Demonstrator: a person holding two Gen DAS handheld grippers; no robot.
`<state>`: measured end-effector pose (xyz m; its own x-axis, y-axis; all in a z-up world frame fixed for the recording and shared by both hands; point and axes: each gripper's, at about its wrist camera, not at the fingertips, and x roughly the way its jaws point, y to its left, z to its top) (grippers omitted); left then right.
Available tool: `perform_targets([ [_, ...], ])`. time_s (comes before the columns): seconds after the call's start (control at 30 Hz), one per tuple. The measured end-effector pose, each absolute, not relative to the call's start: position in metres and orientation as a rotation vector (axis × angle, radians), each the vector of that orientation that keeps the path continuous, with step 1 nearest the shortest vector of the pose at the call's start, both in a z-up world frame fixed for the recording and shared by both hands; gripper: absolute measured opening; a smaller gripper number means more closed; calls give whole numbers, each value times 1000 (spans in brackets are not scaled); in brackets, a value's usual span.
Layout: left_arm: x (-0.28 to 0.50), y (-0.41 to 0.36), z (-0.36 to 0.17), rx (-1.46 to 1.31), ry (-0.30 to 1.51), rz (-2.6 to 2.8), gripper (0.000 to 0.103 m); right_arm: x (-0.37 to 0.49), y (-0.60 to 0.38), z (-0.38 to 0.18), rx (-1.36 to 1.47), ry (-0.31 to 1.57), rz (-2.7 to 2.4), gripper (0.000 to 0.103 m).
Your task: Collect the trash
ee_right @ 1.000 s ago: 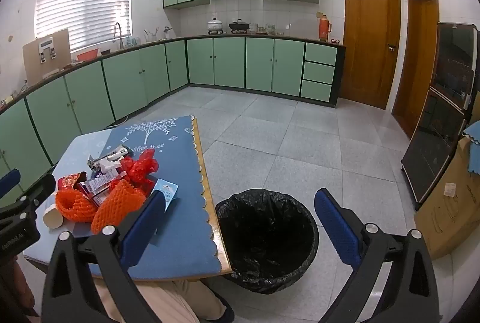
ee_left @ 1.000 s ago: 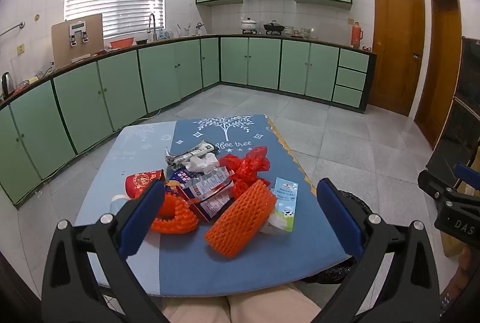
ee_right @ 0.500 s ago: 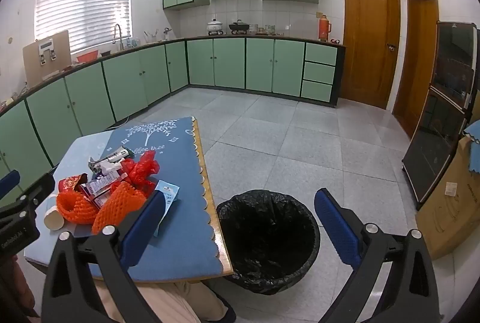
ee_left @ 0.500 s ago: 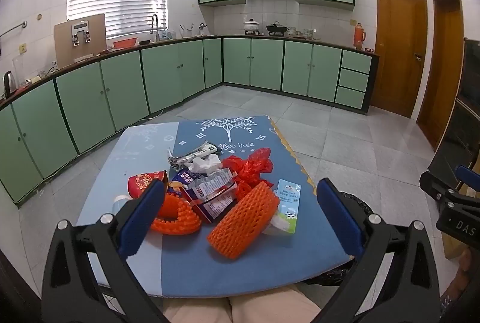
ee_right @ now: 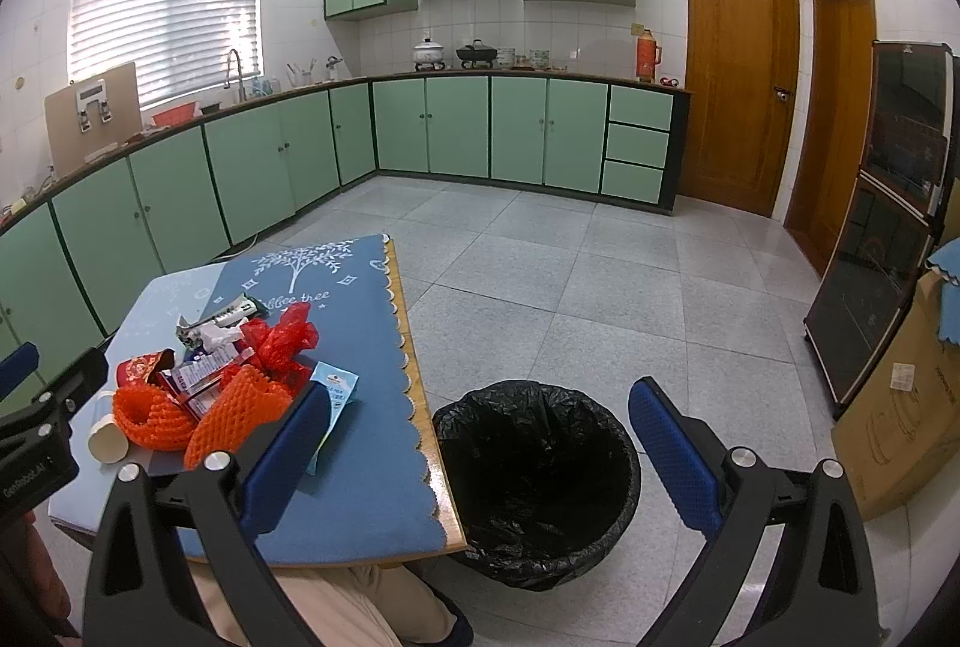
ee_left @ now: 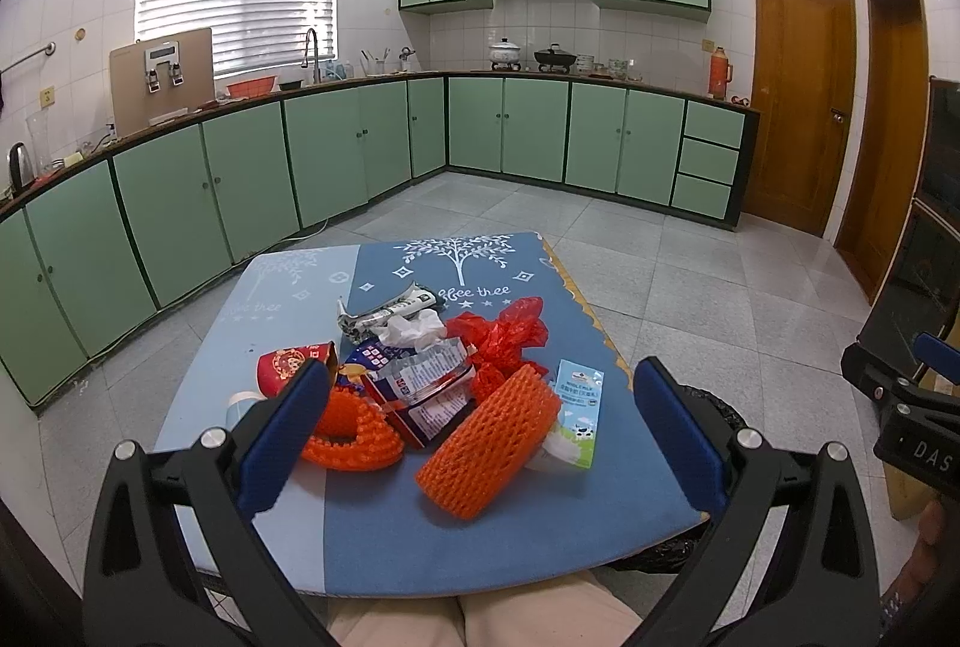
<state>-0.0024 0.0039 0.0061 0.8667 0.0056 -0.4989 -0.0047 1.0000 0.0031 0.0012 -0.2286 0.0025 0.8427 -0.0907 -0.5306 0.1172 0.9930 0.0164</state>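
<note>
A heap of trash lies on the low blue table: an orange foam net, a second orange net, a milk carton, snack wrappers, a red plastic bag, a red paper cup and a white tissue. My left gripper hangs open above the near edge, its fingers either side of the heap. My right gripper is open over the bin's left rim. The black-lined trash bin stands on the floor right of the table.
Green cabinets line the far walls. A dark glass cabinet and a cardboard box stand at the right. The person's knees sit under the table's near edge. Grey tiled floor lies beyond the table.
Both views shift very slightly; the grippers stay open and the trash has not moved.
</note>
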Motion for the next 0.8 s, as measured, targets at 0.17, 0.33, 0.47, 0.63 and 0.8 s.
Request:
perform_targets([
  [0.17, -3, 4, 6, 2, 521, 6, 98, 1, -229, 1, 50, 557, -109, 97],
  [0.33, -3, 4, 6, 3, 521, 8, 98, 1, -229, 2, 51, 557, -109, 97],
  [0.47, -3, 3, 6, 3, 520, 7, 98, 0, -229, 1, 51, 557, -110, 97],
  [0.63, -3, 3, 6, 3, 520, 8, 98, 0, -229, 2, 52, 556, -109, 97],
  [0.8, -2, 5, 5, 2, 519, 9, 98, 1, -229, 2, 52, 556, -109, 97],
])
